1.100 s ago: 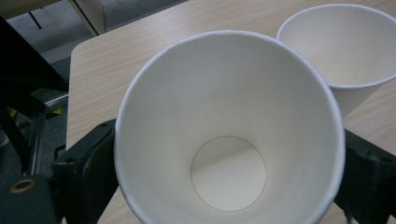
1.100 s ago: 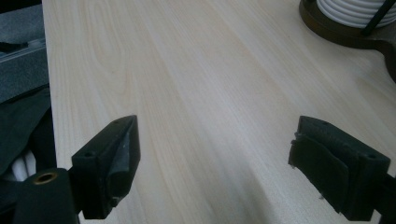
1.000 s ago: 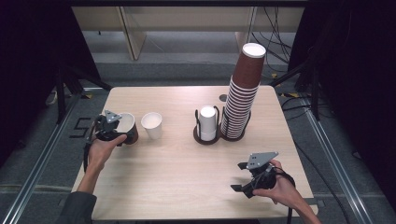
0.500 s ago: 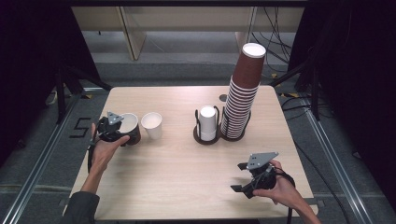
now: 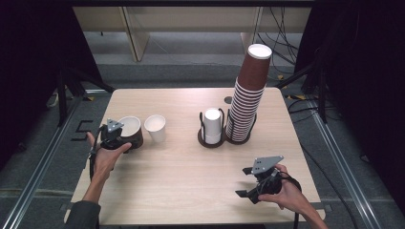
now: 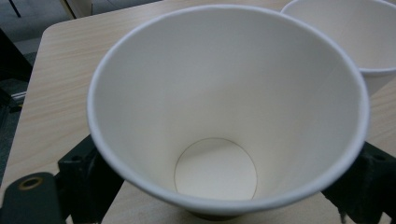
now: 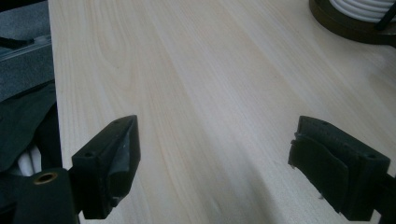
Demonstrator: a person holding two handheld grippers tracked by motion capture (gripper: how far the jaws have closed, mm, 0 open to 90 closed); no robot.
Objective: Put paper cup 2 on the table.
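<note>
Pale wood-grain table [image 5: 181, 167] carries everything; near its left edge my left gripper [image 5: 117, 136] clamps a brown paper cup with a smooth white inside [image 6: 224, 116], just beside a white paper cup [image 5: 155, 127]. My right gripper [image 5: 250, 183] hovers spread wide over bare wood, near a tall ribbed stack of brown cups [image 5: 248, 95].

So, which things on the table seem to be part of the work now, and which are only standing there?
In use, it seems:
- left gripper, jaws around the brown cup, which is empty inside
- white cup right beside it

Only standing by:
- tall stack of brown cups
- short white stack in its holder
- right gripper, open over the bare table
</note>
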